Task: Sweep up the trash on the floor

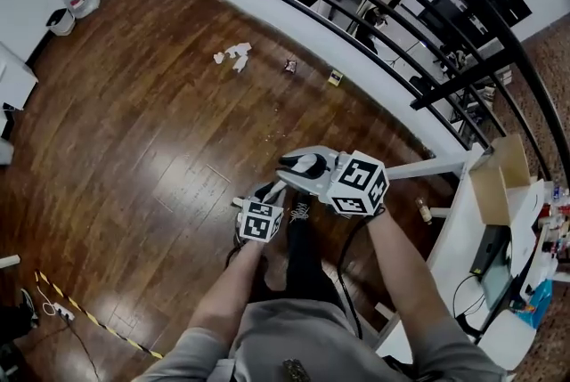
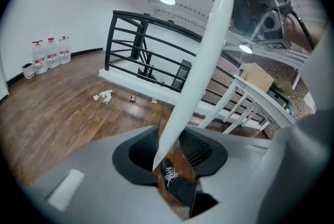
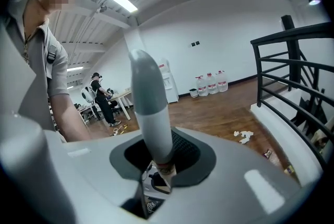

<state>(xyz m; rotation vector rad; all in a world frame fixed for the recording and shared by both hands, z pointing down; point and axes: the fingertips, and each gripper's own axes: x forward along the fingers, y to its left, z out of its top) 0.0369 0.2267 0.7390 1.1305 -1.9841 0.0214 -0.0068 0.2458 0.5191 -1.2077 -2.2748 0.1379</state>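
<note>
L gripper (image 2: 172,154): jaws stand apart round the broom handle (image 2: 201,66). The shaft is seen lying against one pad, w/ floor (image 1: 134,149) and a shoe (image 2: 175,178) showing thru the gap on the other side, so no clamp is judged there. R gripper (image 3: 160,157), set higher up the same shaft: jaws are closed on the handle, just below where the grey sleeve ends. The brush end is hidden in all views.

Trash is found well ahead, at the floor's far edge, just beside the white plinth (image 1: 294,20) under the black railing (image 1: 356,2): crumpled white paper (image 1: 233,55), a small dark wrapper (image 1: 290,66) and a small yellowish scrap (image 1: 335,77), laid in a row, apart from each other.

Handling, as judged: the handle is stiff, smooth, prob. light and a bit slippery. It is best taken w/ two grips set apart, upper for steering, lower for push. Paper and wrapper are v. light and soft, easily flicked away, so short gentle strokes are called for.
</note>
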